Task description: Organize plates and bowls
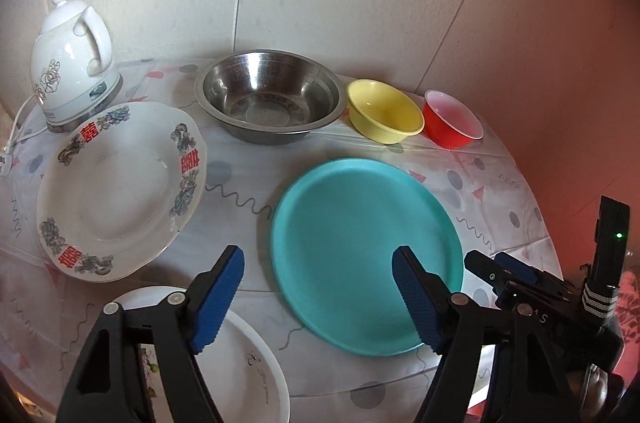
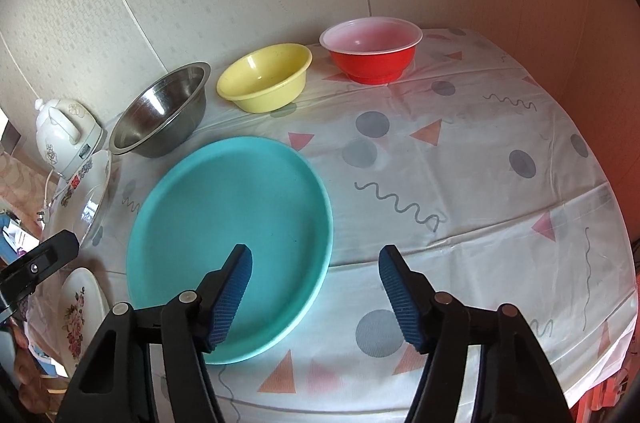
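A teal plate lies in the middle of the table. Behind it stand a steel bowl, a yellow bowl and a red bowl. A white patterned plate lies at the left, and a white floral plate at the front left. My left gripper is open and empty above the teal plate's left edge. My right gripper is open and empty above that plate's right edge; it also shows in the left wrist view.
A white electric kettle with its cord stands at the back left by the wall. The round table has a patterned plastic cloth and its edge curves off at the right and front.
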`<state>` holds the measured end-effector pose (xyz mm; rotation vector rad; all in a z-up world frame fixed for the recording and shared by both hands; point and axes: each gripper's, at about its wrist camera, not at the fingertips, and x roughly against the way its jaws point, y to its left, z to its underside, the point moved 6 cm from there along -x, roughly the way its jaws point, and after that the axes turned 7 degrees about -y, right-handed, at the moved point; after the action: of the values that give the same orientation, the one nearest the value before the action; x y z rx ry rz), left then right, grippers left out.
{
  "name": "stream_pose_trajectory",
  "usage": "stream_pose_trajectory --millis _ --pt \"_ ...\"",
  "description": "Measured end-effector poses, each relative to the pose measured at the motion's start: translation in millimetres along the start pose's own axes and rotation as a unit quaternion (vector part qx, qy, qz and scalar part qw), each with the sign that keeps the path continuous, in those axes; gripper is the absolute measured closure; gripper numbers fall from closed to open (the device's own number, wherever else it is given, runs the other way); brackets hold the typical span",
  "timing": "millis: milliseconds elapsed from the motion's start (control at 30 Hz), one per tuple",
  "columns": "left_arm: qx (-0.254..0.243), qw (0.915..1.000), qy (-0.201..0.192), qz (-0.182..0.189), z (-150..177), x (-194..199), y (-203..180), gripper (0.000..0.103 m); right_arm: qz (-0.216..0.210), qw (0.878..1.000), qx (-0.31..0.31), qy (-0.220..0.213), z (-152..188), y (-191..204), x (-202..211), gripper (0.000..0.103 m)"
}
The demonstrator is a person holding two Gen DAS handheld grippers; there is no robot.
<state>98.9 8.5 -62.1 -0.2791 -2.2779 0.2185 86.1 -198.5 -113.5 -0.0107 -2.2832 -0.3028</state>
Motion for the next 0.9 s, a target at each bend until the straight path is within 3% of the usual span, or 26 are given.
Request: stream_pose_trajectory --millis 67,167,333,667,900 --pt "-0.008 0.9997 0.019 0.008 -1.6 -10.2 -1.0 0.054 -0.001 1.000 -0.004 0.009 2.1 -4.1 -5.4 0.056" --pt "-0.012 0.9989 0.045 0.009 -1.4 -24.7 -0.7 0.065 -0.003 1.000 0.003 0.019 4.4 -7.0 -13.0 0.068" --pt "-0.026 0.9968 0.076 -0.003 -2.3 -48.0 2.7 0.081 -0.008 0.999 0.013 0.033 5.7 -5.5 -24.7 0.074" --pt "-0.048 0.9932 0.101 -0.034 -7.6 -81.9 14.6 0.082 -0.017 0.997 0.060 0.052 4.4 0.9 -33.4 0.074" --pt "-0.067 0.9919 0.104 -0.029 -10.0 -90.8 11.8 0.082 -0.017 0.994 0.094 0.057 2.8 3.2 -36.4 0.088"
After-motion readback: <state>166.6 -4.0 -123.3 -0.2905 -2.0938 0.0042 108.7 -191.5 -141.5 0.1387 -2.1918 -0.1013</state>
